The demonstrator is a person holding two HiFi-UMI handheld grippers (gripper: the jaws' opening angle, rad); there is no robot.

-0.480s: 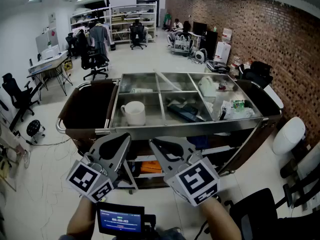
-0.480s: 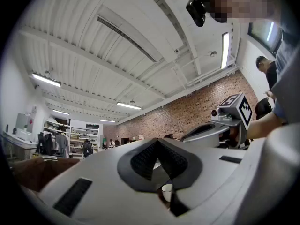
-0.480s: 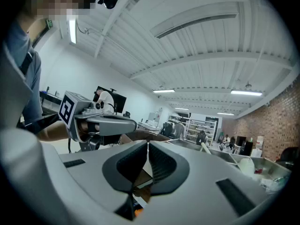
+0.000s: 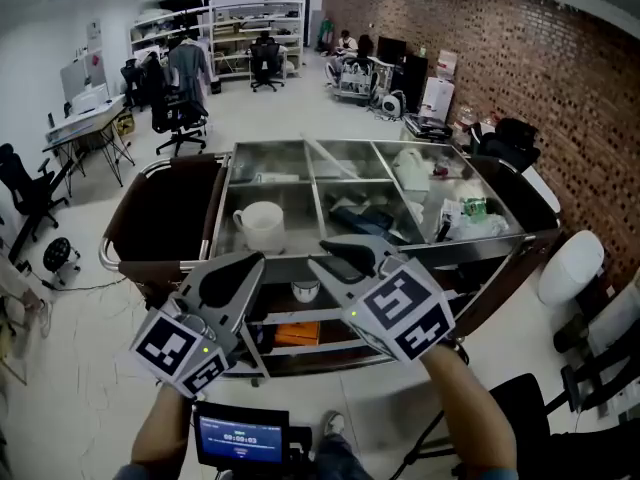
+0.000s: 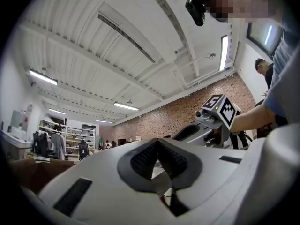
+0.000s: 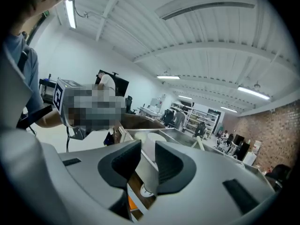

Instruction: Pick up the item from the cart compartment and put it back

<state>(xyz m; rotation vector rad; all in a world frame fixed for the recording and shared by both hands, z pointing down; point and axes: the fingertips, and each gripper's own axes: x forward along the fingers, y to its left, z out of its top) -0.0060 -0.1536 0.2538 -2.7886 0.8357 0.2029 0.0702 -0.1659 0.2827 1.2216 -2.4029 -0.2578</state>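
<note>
A white mug (image 4: 262, 225) stands in the front-left compartment of the steel cart (image 4: 300, 261). A dark flat item (image 4: 368, 220) lies in the front-middle compartment. Both grippers hover just short of the cart's front rim. My left gripper (image 4: 240, 266) is below the mug; its pads meet at the tips with nothing between them (image 5: 158, 146). Below the middle compartment, my right gripper (image 4: 336, 253) holds its jaws a little apart and empty (image 6: 147, 156). In the right gripper view the mug (image 6: 151, 142) shows through that gap, farther off.
The right compartments hold a white jug (image 4: 412, 168) and plastic packets (image 4: 468, 216). The lower shelf carries an orange thing (image 4: 300, 333) and a small white cup (image 4: 305, 290). A white bin (image 4: 570, 268) and a black chair (image 4: 520, 408) stand to the right.
My right gripper has risen and moved forward toward the cart's front rim. The left gripper has barely shifted.
</note>
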